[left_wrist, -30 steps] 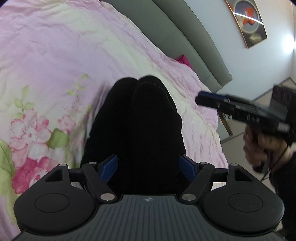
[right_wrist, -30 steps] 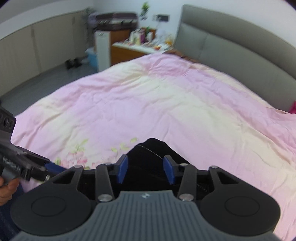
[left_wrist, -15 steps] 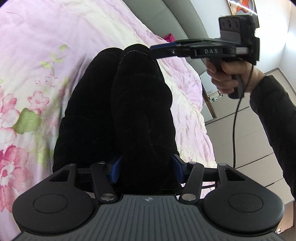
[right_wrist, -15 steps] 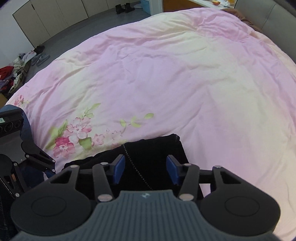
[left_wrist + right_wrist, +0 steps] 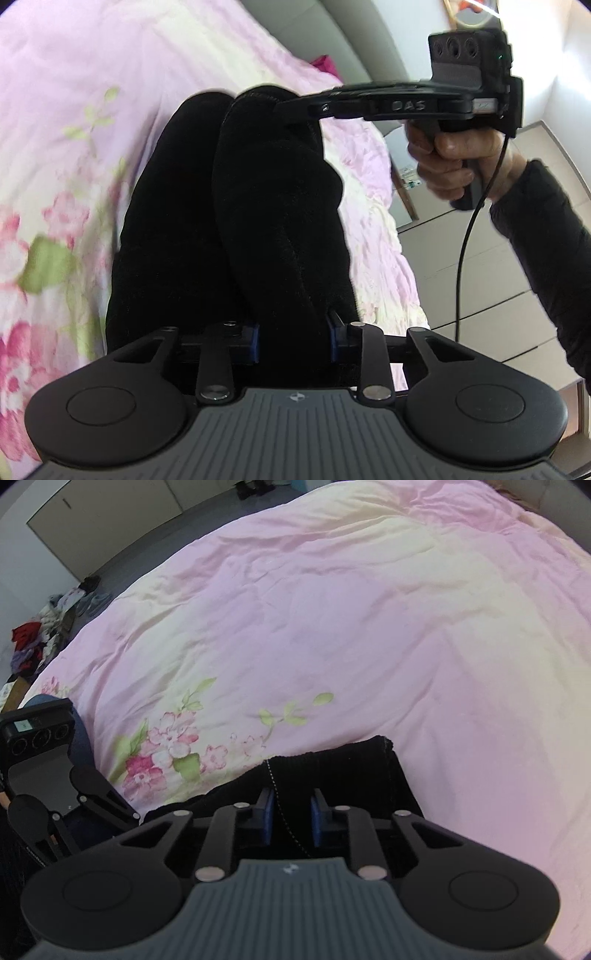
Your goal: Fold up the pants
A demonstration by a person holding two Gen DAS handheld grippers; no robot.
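Black pants (image 5: 236,206) lie folded lengthwise on the pink floral duvet (image 5: 55,110). My left gripper (image 5: 293,338) is shut on the near end of the pants, the cloth bunched between its blue pads. My right gripper (image 5: 291,818) is shut on the other end of the pants (image 5: 332,768), near a white-stitched seam. In the left wrist view the right gripper (image 5: 291,107) reaches in from the right, held by a hand, with its tips on the far end of the pants.
A grey headboard (image 5: 321,33) stands behind the bed. The bed's edge and floor (image 5: 461,258) lie to the right in the left wrist view. A clothes pile (image 5: 40,635) sits on the floor past the bed's far-left side. The left gripper's body (image 5: 40,775) shows at left.
Both grippers have closed further on the pants ends. The right gripper came down from above onto the far end of the pants and pinched it.
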